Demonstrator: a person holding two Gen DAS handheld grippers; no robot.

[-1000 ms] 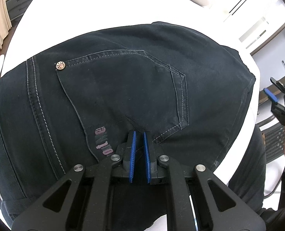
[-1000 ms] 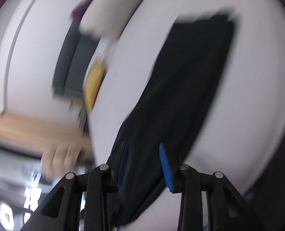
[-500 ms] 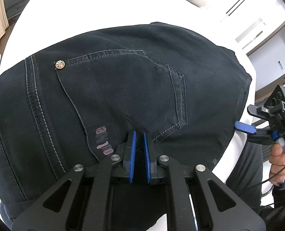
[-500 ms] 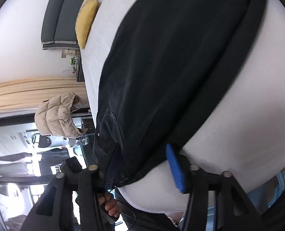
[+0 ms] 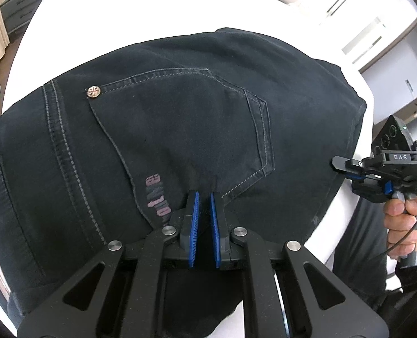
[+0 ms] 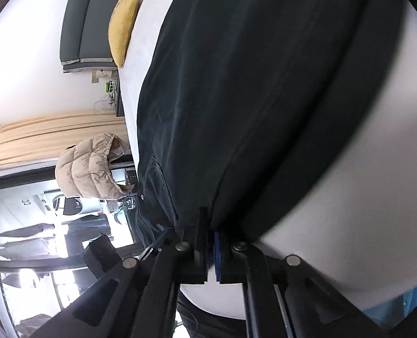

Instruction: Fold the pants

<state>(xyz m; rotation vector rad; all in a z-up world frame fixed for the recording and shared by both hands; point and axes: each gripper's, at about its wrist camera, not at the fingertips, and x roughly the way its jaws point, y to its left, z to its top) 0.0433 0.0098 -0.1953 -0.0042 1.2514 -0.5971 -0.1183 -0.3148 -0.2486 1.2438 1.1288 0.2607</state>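
- Left wrist view: the left gripper (image 5: 204,197) lies low over the black pants (image 5: 180,129), its blue pads (image 5: 193,225) drawn narrow with a bunched fold of dark denim pinched between the tips.
- The pinch sits at the lower corner of the back pocket (image 5: 185,129), just beside a faded pink print (image 5: 157,197); a small metal rivet (image 5: 93,92) marks the pocket's upper corner.
- The pants are spread flat on a white bed (image 5: 123,8), waistband stitching toward the left of the frame.
- At the right edge of the pants, the right gripper (image 5: 339,164) meets the cloth's border sideways, carried by a bare hand (image 5: 405,219) wrapped around its handle; from here its finger gap cannot be judged.
- Right wrist view: the right gripper (image 6: 210,235) is rolled on its side, so the room appears tipped over.
- Its fingers stand close together, clamped on the edge of the pants (image 6: 264,84), which run away from the tips across the white bed (image 6: 377,197).
- Background: a yellow cushion (image 6: 122,25) against a grey headboard (image 6: 87,19), and a beige puffer jacket (image 6: 90,169) near beige curtains (image 6: 53,140).
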